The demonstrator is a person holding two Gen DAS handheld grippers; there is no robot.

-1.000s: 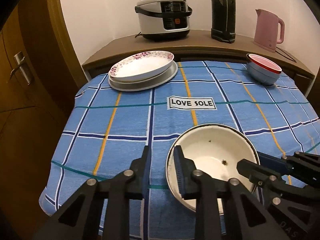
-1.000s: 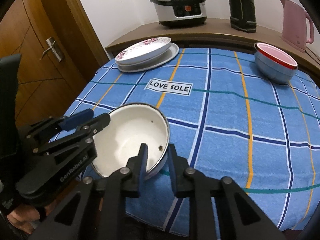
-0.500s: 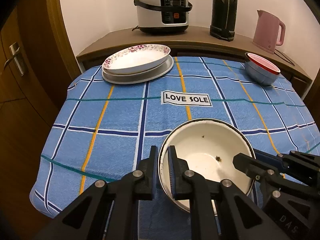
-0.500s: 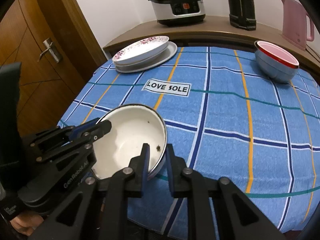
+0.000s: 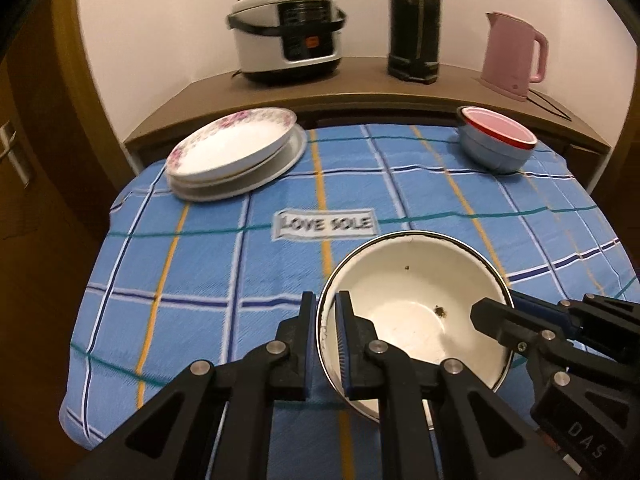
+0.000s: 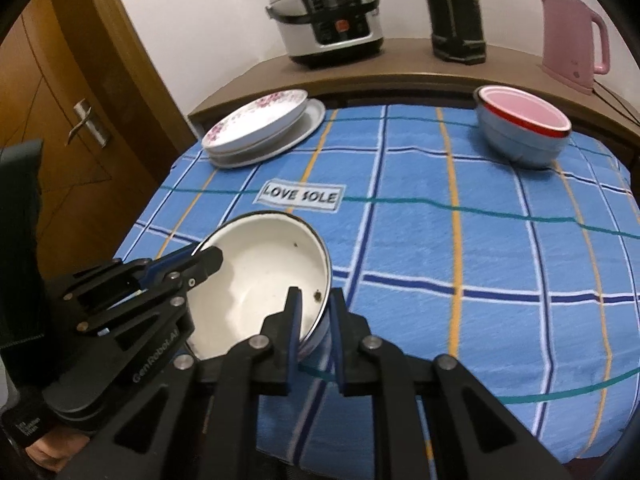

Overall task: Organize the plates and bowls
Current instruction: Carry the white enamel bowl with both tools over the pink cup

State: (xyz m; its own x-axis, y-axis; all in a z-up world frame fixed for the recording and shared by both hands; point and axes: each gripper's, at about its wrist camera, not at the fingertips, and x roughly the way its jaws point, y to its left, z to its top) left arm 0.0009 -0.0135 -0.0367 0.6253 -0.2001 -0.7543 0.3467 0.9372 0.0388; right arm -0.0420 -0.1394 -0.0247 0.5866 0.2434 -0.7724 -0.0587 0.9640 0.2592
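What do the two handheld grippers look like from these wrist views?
Both are matte black linkage frames with silver rivet pins and blue pads lining the fingers. The left gripper carries white "GenRobot.AI" lettering on its body, and the right gripper shows pale "DAS" letters. A dark strap or sleeve sits behind the left one. No cables show.

- The white bowl looks like glossy enamel, dark-rimmed, speckled inside.
- The checked tablecloth is matt woven cloth.
- The floral plate, upper left, is shiny glazed ceramic.
- The shelf is smooth wood.
- The pink kettle is matt plastic.
- Both tools look like matt black plastic.
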